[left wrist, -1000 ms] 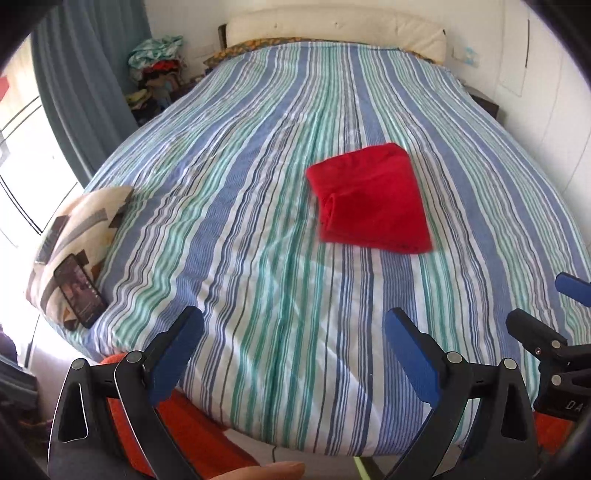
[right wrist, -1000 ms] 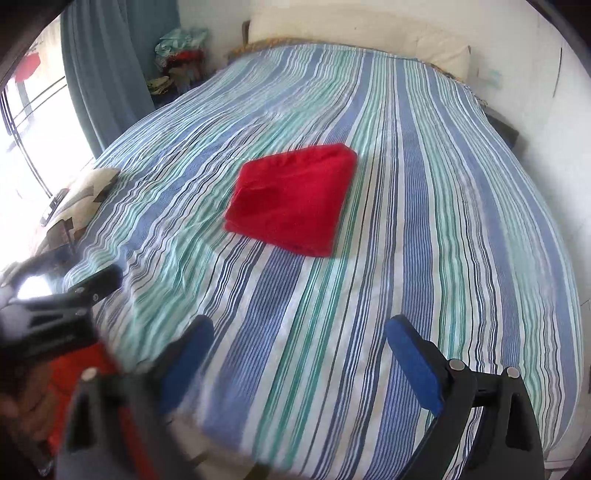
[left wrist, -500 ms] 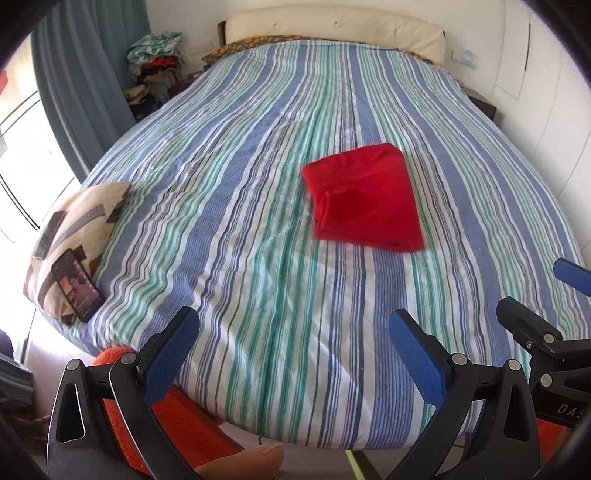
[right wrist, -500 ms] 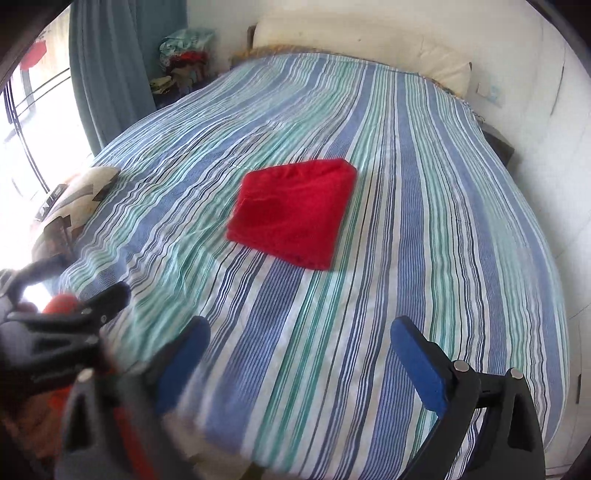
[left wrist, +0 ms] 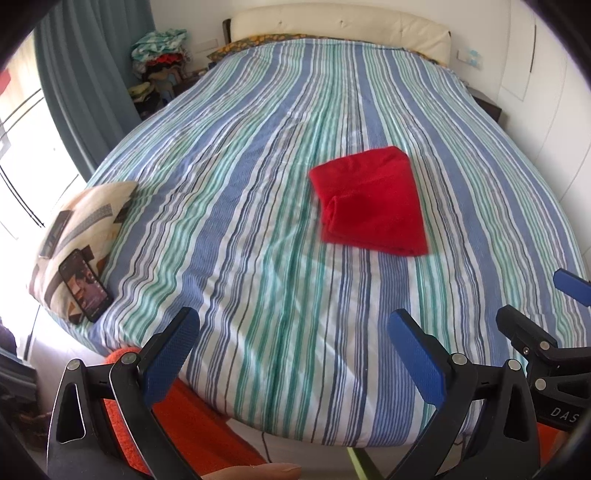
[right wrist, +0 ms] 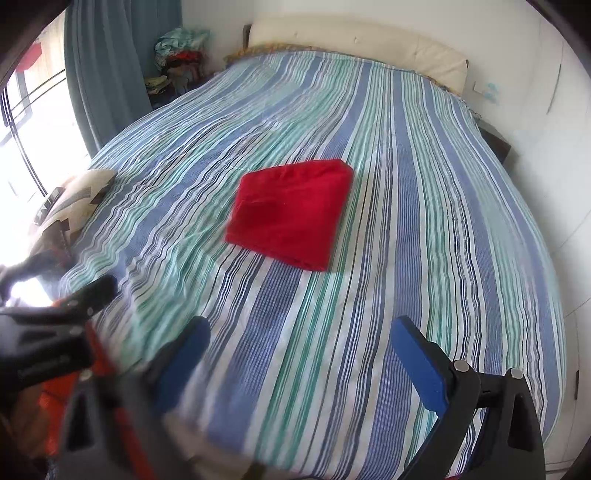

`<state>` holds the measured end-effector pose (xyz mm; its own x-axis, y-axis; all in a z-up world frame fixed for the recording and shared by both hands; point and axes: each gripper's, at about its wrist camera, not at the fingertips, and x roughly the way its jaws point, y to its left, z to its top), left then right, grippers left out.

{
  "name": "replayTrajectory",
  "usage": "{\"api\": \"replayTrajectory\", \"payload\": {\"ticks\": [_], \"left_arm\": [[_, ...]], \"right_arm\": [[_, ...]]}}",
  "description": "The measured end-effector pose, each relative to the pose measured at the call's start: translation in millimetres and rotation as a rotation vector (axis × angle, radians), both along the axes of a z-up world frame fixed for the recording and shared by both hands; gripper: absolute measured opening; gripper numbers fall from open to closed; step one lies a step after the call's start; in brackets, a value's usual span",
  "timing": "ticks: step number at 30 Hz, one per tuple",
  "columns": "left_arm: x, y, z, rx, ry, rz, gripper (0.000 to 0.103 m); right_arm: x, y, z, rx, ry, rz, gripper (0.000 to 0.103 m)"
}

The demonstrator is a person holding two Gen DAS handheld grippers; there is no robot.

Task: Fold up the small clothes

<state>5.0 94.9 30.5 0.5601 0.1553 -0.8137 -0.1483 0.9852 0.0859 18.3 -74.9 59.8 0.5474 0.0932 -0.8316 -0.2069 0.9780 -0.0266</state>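
Observation:
A folded red garment [left wrist: 371, 201] lies flat on the striped bed cover [left wrist: 240, 206], right of the bed's middle. It also shows in the right wrist view [right wrist: 291, 212]. My left gripper [left wrist: 293, 332] is open and empty, held back over the bed's near edge, well short of the garment. My right gripper [right wrist: 299, 341] is open and empty, also near the foot of the bed, apart from the garment. The right gripper's body shows at the right edge of the left wrist view [left wrist: 543, 343].
A patterned cushion [left wrist: 79, 225] with a phone [left wrist: 85, 290] on it sits at the bed's left edge. A pile of clothes [left wrist: 159, 55] stands by the curtain [left wrist: 92, 74] at the back left. A cream headboard [left wrist: 340, 26] and white wall close the far side.
Both grippers have drawn back a little from the bed, so the red garment looks smaller and farther. The garment itself has not moved. Both grippers stay open.

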Motion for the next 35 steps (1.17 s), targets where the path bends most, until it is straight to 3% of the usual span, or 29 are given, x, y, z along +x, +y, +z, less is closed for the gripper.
{"api": "replayTrajectory", "payload": {"ticks": [35], "left_arm": [[1.2,-6.3,0.0,0.026,-0.010,-0.007,0.102]], "right_arm": [[-1.0,2.8,6.1,-0.009,-0.011,-0.025,0.099]]}}
